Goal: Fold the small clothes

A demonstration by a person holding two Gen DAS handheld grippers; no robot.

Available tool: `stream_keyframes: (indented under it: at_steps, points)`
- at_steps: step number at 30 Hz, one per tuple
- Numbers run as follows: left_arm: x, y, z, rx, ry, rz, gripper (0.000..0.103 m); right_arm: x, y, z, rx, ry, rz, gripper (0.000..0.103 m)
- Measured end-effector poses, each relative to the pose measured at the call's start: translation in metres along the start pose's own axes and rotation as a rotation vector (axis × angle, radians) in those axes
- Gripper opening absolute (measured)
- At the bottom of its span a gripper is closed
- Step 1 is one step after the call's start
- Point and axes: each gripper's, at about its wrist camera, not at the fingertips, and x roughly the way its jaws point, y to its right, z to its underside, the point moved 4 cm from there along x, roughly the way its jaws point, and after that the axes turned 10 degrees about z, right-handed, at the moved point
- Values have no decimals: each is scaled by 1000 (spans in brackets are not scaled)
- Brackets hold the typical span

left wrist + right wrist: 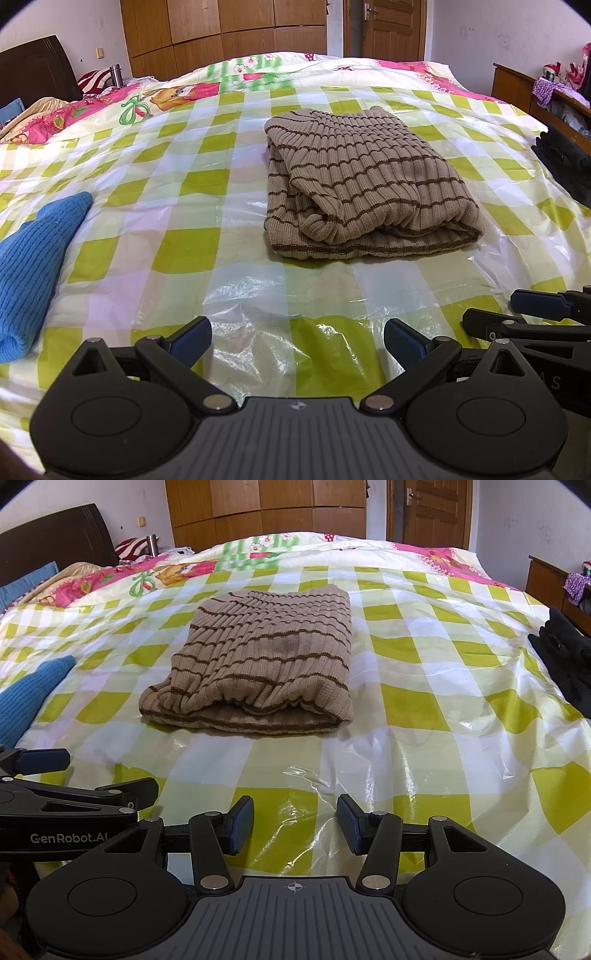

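A beige ribbed sweater with brown stripes [365, 184] lies folded into a thick rectangle on the green-and-white checked plastic sheet [184, 251] that covers the bed. It also shows in the right wrist view [266, 664]. My left gripper [297, 341] is open and empty, low over the sheet, well short of the sweater's near edge. My right gripper [295, 825] is open and empty, beside the left one at the same near edge. Each gripper shows at the other view's side: the right one [546, 310] and the left one [55, 775].
A folded blue knit garment [33, 258] lies at the left on the sheet, also in the right wrist view [29, 694]. A dark garment [569, 661] lies at the right edge. Floral bedding [155, 96], a headboard, wardrobe and door stand beyond.
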Motion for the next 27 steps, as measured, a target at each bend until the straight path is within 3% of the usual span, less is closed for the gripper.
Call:
stream_keyframes:
  at_steps: [27]
  points:
    - [1, 0, 1, 2, -1, -6, 103, 1, -1, 0, -2, 0, 8, 50]
